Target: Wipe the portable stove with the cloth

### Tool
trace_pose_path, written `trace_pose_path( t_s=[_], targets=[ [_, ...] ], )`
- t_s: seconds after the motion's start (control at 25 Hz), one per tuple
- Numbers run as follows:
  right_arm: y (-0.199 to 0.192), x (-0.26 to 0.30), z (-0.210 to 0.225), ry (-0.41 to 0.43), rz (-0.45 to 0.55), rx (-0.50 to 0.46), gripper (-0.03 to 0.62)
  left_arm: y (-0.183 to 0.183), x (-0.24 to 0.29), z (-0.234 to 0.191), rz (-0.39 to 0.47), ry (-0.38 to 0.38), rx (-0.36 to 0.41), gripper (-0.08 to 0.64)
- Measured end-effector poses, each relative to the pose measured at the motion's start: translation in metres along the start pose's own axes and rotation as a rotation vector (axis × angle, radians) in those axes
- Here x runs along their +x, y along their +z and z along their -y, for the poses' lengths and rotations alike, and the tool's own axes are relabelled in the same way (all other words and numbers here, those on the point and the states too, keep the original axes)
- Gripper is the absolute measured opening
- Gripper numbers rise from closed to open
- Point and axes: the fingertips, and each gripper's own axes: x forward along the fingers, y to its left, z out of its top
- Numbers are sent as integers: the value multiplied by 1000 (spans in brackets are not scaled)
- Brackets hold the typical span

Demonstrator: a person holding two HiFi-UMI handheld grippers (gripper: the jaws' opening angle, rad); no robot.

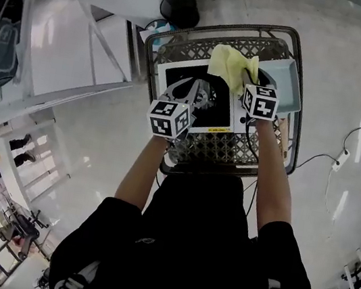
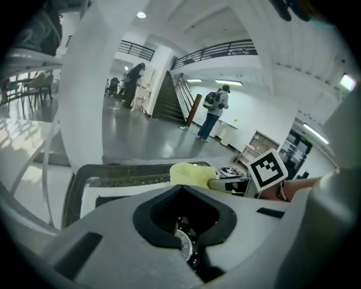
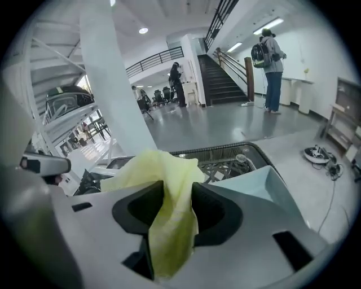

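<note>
The cloth [image 3: 168, 192] hangs pinched between the closed jaws of my right gripper [image 1: 246, 83], over the far side of the portable stove [image 1: 179, 73] on a mesh table [image 1: 220, 150]; my left gripper [image 1: 187, 93] is closed and empty above the burner [image 2: 183, 242]

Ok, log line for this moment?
right tool: shut on yellow cloth | left tool: shut, over burner | cloth: at far side of portable stove

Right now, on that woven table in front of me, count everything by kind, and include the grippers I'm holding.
Portable stove: 1
Yellow cloth: 1, held in the right gripper
Light blue tray: 1
Grippers: 2, the left gripper and the right gripper
Total: 5 things on or over the woven table
</note>
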Motion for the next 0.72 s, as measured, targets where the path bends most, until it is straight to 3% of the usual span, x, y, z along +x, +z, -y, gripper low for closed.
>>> trace_pose_path(
  t_s=[0.12,0.28,0.48,0.72],
  targets=[
    [-1,1,-1,1,-11,40,166,-11,-4,14,0,-10,-56,17],
    [-2,1,1,9,-12,62,167,-22,-10,35,-19,-47,-39,17],
    [-9,-2,-5,27,-31,29,180,-35,-21,40,-50,-82,-41,17],
    [-22,-13,-6,24,-38,69,205,-47,-27,44,-88,-105,-27,17]
  ],
)
